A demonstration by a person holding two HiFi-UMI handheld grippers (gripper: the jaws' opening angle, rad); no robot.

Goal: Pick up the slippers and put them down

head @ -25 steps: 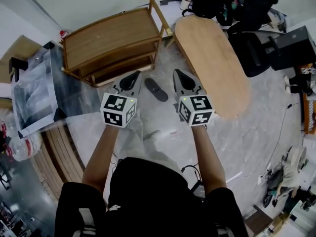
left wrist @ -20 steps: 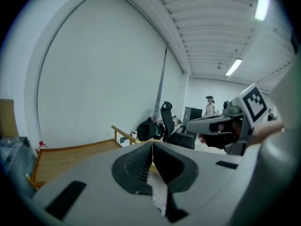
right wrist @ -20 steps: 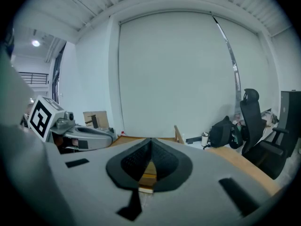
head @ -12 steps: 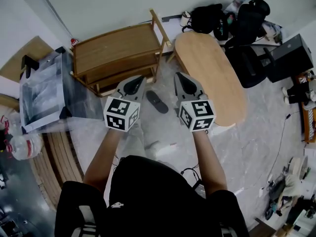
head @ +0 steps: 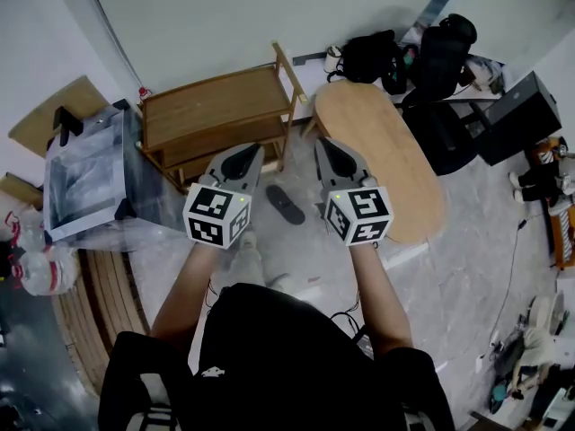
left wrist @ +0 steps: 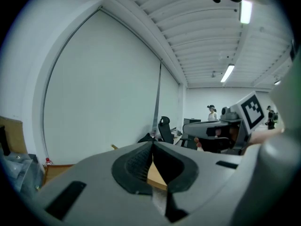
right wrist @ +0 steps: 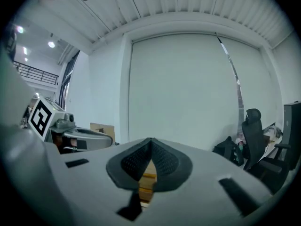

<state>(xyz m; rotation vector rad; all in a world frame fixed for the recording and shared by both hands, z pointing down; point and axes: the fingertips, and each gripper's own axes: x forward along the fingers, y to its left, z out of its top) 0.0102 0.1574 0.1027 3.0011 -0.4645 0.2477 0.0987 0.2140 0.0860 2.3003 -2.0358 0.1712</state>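
One dark slipper (head: 285, 204) lies on the grey floor between the wooden shelf and the oval table. It is visible only in the head view. My left gripper (head: 249, 153) and right gripper (head: 323, 145) are held side by side well above it, pointing nearly level toward the far wall. Both are shut with nothing between the jaws. In the left gripper view the tips (left wrist: 153, 144) meet in front of the white wall. The right gripper view shows its tips (right wrist: 150, 140) closed too, with a slice of the shelf below them. I see no second slipper.
A low wooden shelf (head: 216, 110) stands ahead on the left, with a clear plastic box (head: 90, 173) beside it. An oval wooden table (head: 382, 160) is ahead on the right. Black bags (head: 377, 57) and an office chair (head: 445, 48) crowd the back wall. Stacked planks (head: 99, 285) lie at left.
Both grippers have risen together and now point more level. The slipper stays on the floor, untouched, and shows lower between the two grippers.
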